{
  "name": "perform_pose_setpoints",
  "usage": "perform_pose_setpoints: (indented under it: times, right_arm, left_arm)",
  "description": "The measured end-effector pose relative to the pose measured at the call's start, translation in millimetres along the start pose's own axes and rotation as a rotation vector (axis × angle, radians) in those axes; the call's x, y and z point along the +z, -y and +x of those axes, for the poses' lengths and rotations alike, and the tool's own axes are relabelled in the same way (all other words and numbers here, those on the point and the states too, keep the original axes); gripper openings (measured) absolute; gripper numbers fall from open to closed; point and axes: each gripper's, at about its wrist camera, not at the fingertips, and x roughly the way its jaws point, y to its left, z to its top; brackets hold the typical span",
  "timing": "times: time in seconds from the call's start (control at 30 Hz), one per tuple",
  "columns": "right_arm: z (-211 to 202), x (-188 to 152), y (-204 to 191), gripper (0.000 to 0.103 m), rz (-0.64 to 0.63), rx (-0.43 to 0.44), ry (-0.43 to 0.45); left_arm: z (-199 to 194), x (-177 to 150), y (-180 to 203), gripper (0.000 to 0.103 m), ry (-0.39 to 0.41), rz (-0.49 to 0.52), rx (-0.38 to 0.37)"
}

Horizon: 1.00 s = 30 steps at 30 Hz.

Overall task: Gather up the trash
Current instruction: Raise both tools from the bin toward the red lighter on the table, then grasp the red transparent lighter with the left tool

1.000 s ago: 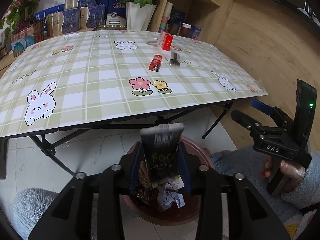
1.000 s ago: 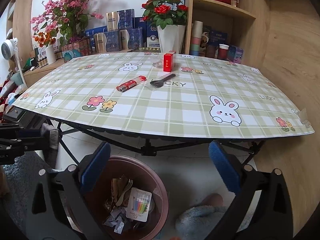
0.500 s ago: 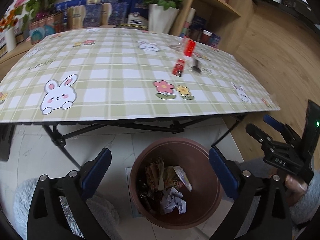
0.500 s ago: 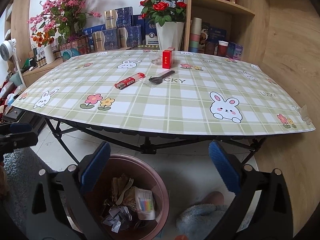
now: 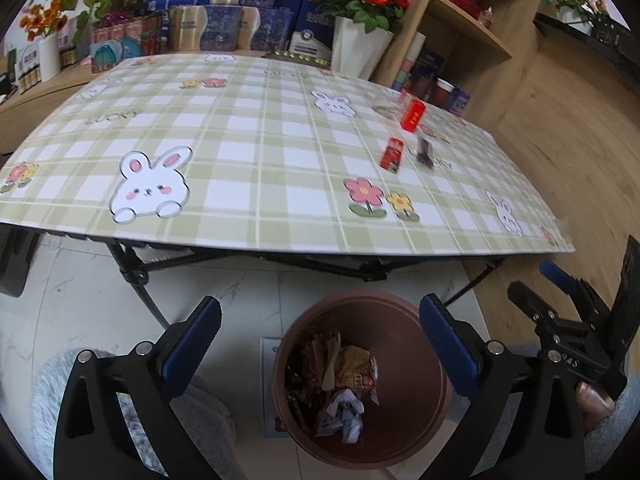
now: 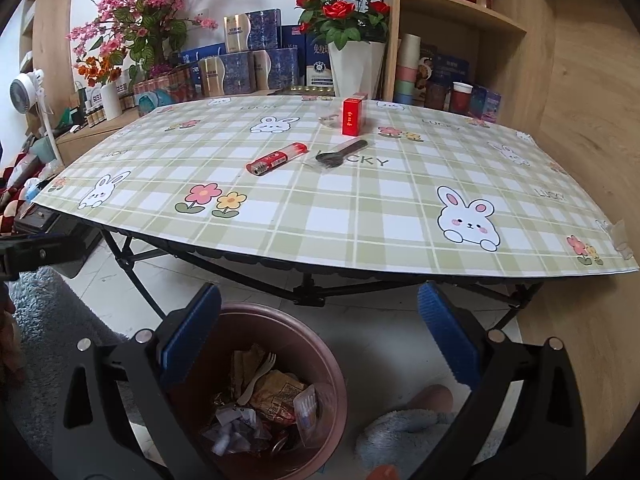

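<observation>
A brown trash bin (image 5: pixel 424 412) stands on the floor in front of the table, with wrappers and crumpled paper (image 5: pixel 340 416) in it. It also shows in the right wrist view (image 6: pixel 320 344). My left gripper (image 5: pixel 320 344) is open and empty above the bin. My right gripper (image 6: pixel 320 340) is open and empty, above and right of the bin; it shows at the right in the left wrist view (image 5: pixel 560 308). On the table lie a red lighter (image 6: pixel 276 159), a black plastic spoon in a clear wrapper (image 6: pixel 340 154), and an upright red box (image 6: pixel 353 117).
The folding table has a green checked cloth (image 6: pixel 360 208) with rabbits and flowers. Behind it stand a white vase of red roses (image 6: pixel 352 60), blue boxes (image 6: pixel 248 56) and wooden shelves (image 6: pixel 460 12). A grey rug (image 5: pixel 60 380) lies left of the bin.
One second ago my left gripper was shut on a dark wrapper over the bin. It has opened, the wrapper has left it, and the gripper has drawn back and up.
</observation>
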Motion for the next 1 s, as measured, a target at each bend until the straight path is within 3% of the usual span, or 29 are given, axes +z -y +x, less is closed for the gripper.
perform_pose_setpoints:
  times: [0.17, 0.27, 0.53, 0.63, 0.8, 1.0]
  right_arm:
    - [1, 11, 6, 0.097, 0.012, 0.015, -0.007]
    - [2, 21, 16, 0.097, 0.057, 0.041, -0.006]
    - [20, 53, 40, 0.097, 0.044, 0.005, -0.025]
    - [28, 69, 60, 0.097, 0.089, 0.0, -0.019]
    - [44, 90, 90, 0.097, 0.172, -0.037, -0.01]
    - [68, 100, 116, 0.097, 0.262, 0.004, -0.032]
  left_arm:
    - [-10, 17, 4, 0.097, 0.086, 0.024, 0.044]
    - [-11, 33, 13, 0.097, 0.117, 0.091, 0.06]
    - [11, 78, 41, 0.097, 0.121, 0.252, -0.053]
    - [28, 93, 54, 0.097, 0.132, 0.332, -0.023]
    - [70, 117, 70, 0.097, 0.077, 0.409, -0.021]
    - [124, 132, 82, 0.097, -0.029, 0.423, -0.045]
